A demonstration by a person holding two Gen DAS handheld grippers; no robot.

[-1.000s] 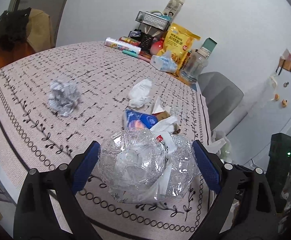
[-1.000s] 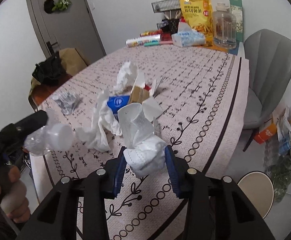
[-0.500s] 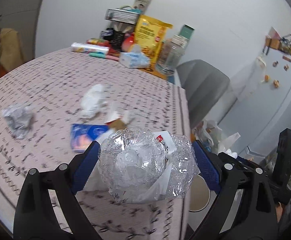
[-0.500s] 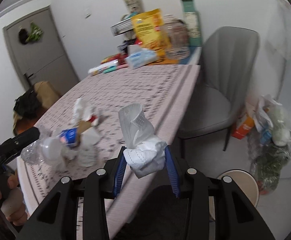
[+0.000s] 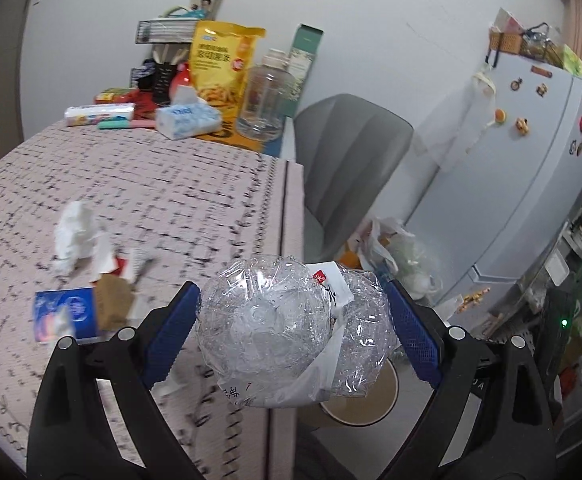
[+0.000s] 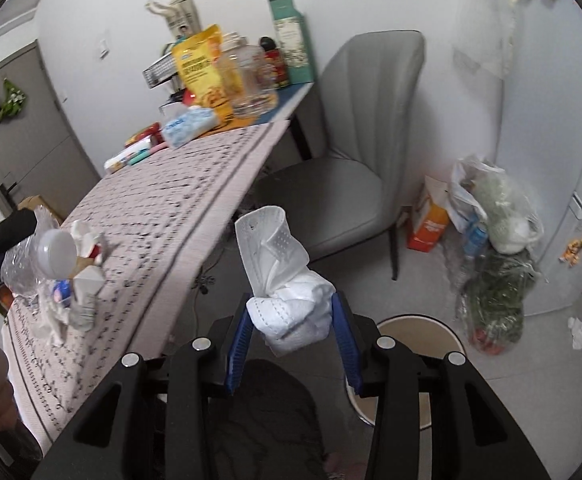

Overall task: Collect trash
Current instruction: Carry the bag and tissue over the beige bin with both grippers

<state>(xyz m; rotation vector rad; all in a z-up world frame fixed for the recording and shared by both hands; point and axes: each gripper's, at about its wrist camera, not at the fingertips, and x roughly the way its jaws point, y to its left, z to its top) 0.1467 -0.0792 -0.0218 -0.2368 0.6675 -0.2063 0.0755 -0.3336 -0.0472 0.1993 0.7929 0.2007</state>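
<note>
Here, in the left wrist view, the left gripper [image 5: 293, 332] carries a crushed clear plastic bottle with a white label [image 5: 291, 330] out past the near right corner of the table with the pale patterned cloth [image 5: 163, 184]. It is held over the gap above the round beige-rimmed waste bin [image 5: 365, 410] on the floor, probably so that it can be dropped in. The blue-padded fingers [image 5: 171, 334] stand wide and press the bottle from both sides. More rubbish lies on the cloth near its near edge: a crumpled white tissue [image 5: 73, 236], a blue wrapper [image 5: 65, 314] and a scrap of brown card [image 5: 113, 306].

In the right wrist view, the right gripper [image 6: 293, 340] holds a bunched white paper towel [image 6: 289, 300] clear of the table's right edge, above the floor and close to the same bin [image 6: 415, 330], again seemingly for dropping. Its fingers [image 6: 239, 340] are narrowed onto the lower wad, pinching it; the loose upper end sticks upward. The bottle shows at the far left, over the table's near edge.
</note>
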